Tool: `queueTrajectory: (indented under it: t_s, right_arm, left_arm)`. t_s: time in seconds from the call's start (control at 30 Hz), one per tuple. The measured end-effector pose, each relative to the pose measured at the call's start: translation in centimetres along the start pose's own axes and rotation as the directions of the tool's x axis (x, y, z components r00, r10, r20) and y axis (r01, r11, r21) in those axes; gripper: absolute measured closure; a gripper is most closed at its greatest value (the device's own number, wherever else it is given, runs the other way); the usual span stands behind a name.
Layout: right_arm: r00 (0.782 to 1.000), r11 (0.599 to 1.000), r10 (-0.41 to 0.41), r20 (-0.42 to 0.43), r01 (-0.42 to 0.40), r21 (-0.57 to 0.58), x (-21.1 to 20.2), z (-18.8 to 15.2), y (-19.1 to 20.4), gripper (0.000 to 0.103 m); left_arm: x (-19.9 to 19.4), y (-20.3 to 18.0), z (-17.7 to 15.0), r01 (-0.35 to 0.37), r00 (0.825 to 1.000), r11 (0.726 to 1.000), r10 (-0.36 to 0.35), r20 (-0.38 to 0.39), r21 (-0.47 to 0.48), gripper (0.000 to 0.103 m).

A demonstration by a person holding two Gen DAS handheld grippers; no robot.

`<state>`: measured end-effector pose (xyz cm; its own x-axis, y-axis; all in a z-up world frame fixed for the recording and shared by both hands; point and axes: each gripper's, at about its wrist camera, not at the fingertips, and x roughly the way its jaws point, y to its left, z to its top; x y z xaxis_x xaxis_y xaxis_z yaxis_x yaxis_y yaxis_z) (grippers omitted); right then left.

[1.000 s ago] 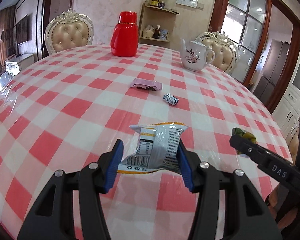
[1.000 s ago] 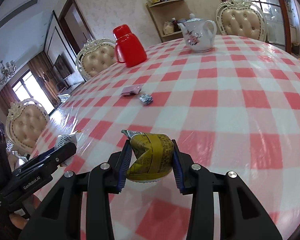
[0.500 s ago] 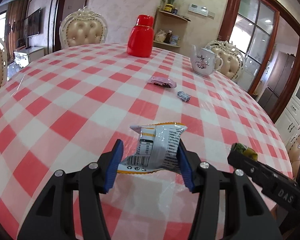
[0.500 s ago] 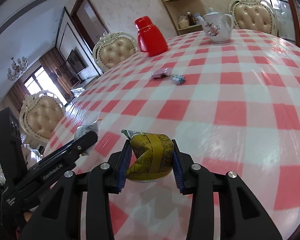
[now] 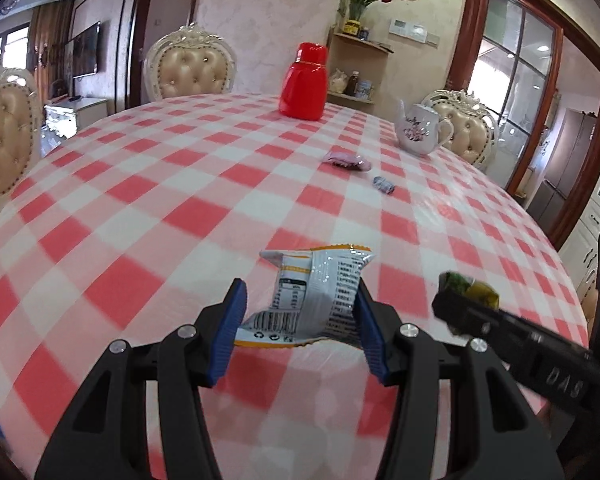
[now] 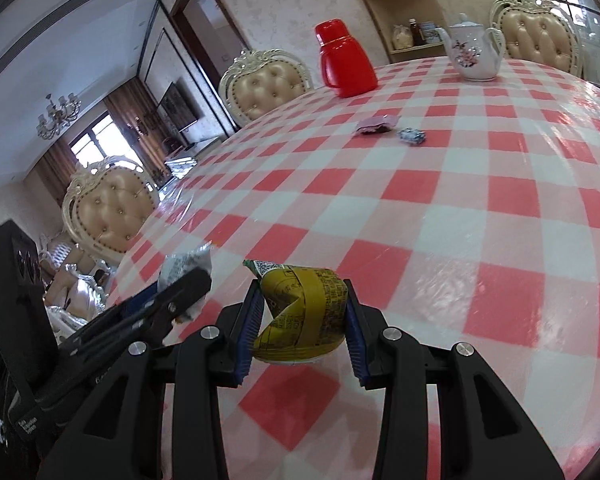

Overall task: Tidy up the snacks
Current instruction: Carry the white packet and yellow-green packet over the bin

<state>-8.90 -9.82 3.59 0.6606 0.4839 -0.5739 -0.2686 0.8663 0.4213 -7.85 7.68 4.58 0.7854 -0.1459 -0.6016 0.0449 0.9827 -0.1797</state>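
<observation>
My left gripper (image 5: 300, 320) is shut on a silver and orange snack packet (image 5: 312, 296) and holds it above the near edge of the table. My right gripper (image 6: 302, 320) is shut on a yellow snack packet (image 6: 304, 312), also held above the table. Each gripper shows in the other's view: the right one (image 5: 466, 304) at the right, the left one (image 6: 184, 280) at the left. A pink snack packet (image 5: 346, 160) and a small blue candy (image 5: 383, 184) lie far out on the red and white checked tablecloth (image 5: 180, 208); both also show in the right wrist view, the packet (image 6: 376, 124) beside the candy (image 6: 412, 135).
A red thermos jug (image 5: 305, 82) and a white flowered teapot (image 5: 420, 130) stand at the far side of the round table. Cream padded chairs (image 5: 192, 70) ring the table. A corner shelf with jars (image 5: 356, 84) stands behind.
Both grippers have pulled back and risen from the table with their packets still held; the table's far objects look smaller and farther away.
</observation>
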Motion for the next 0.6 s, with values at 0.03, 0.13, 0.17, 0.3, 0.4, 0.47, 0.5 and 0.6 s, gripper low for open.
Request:
queueTrajectory:
  t_s: [0.03,0.13,0.17,0.3,0.4,0.47,0.5,0.6]
  right_arm:
    - [1.0,1.0,0.006,-0.004,-0.006,-0.006,0.0,-0.2,0.4,0.065]
    - [1.0,1.0,0.015,-0.012,-0.015,-0.025,0.1,-0.7,1.6,0.065]
    - [1.0,0.999,0.019,-0.016,-0.02,-0.033,0.2,-0.9,2.0,0.065]
    - [0.999,0.997,0.034,-0.029,-0.036,-0.071,0.3,-1.6,3.8,0.065]
    - [0.998,0.993,0.046,-0.043,-0.05,-0.104,0.3,-2.1,5.3,0.065]
    - [0.997,0.99,0.054,-0.053,-0.061,-0.13,0.4,-2.7,6.5,0.065]
    - [0.997,0.988,0.058,-0.058,-0.066,-0.14,0.4,-3.0,7.0,0.065]
    - [0.995,0.98,0.069,-0.074,-0.081,-0.18,0.6,-3.8,8.7,0.065]
  left_arm:
    - [-0.4,0.4,-0.2,-0.006,1.0,1.0,0.006,0.0,-0.002,0.05]
    - [-1.8,1.4,-0.8,-0.037,0.999,0.999,0.037,0.005,-0.001,0.05]
    - [-2.4,1.8,-1.0,-0.045,0.999,0.999,0.045,0.009,-0.003,0.05]
    - [-4.3,3.3,-1.6,-0.075,0.997,0.997,0.076,0.018,-0.009,0.05]
    - [-5.6,4.3,-2.1,-0.102,0.994,0.995,0.102,0.026,-0.015,0.05]
    - [-6.3,4.9,-2.2,-0.115,0.993,0.993,0.115,0.03,-0.016,0.05]
    - [-6.6,5.3,-2.4,-0.12,0.992,0.993,0.121,0.033,-0.017,0.05]
    - [-7.9,6.4,-3.0,-0.143,0.989,0.99,0.144,0.04,-0.019,0.05]
